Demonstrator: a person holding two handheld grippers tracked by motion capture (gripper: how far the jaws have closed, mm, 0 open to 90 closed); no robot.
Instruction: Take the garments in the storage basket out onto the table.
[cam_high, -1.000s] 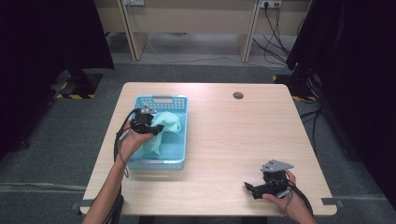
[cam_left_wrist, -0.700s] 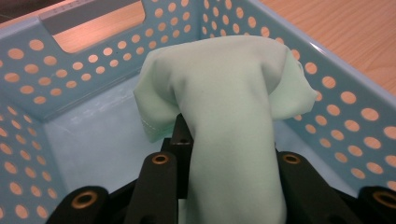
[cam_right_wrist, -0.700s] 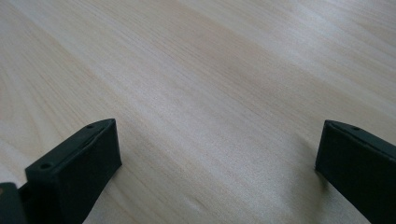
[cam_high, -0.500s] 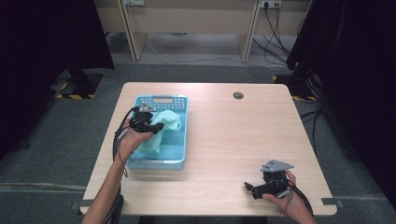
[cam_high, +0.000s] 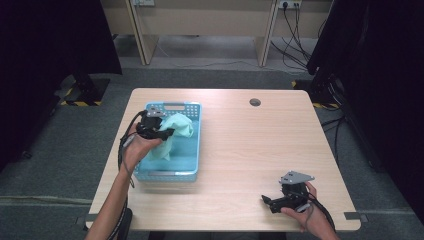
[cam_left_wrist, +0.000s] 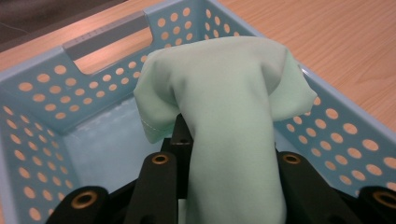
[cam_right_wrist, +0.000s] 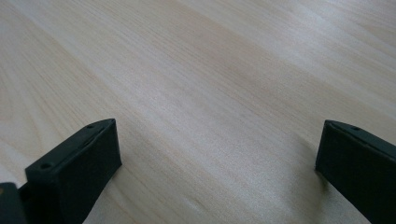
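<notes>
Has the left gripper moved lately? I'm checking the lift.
Yes: the left gripper, holding the green cloth, shifted slightly toward the blue basket's far end.

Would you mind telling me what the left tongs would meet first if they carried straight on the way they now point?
Most likely the far wall of the blue basket, the perforated one with the grey handle. The left tongs are shut on the green cloth, which drapes ahead of them, so depth is uncertain.

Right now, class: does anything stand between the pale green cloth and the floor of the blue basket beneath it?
Nothing visible does. The left hand-held gripper holds the pale green cloth above the blue basket, and the part of the basket floor that shows is bare. The cloth hides the rest.
</notes>
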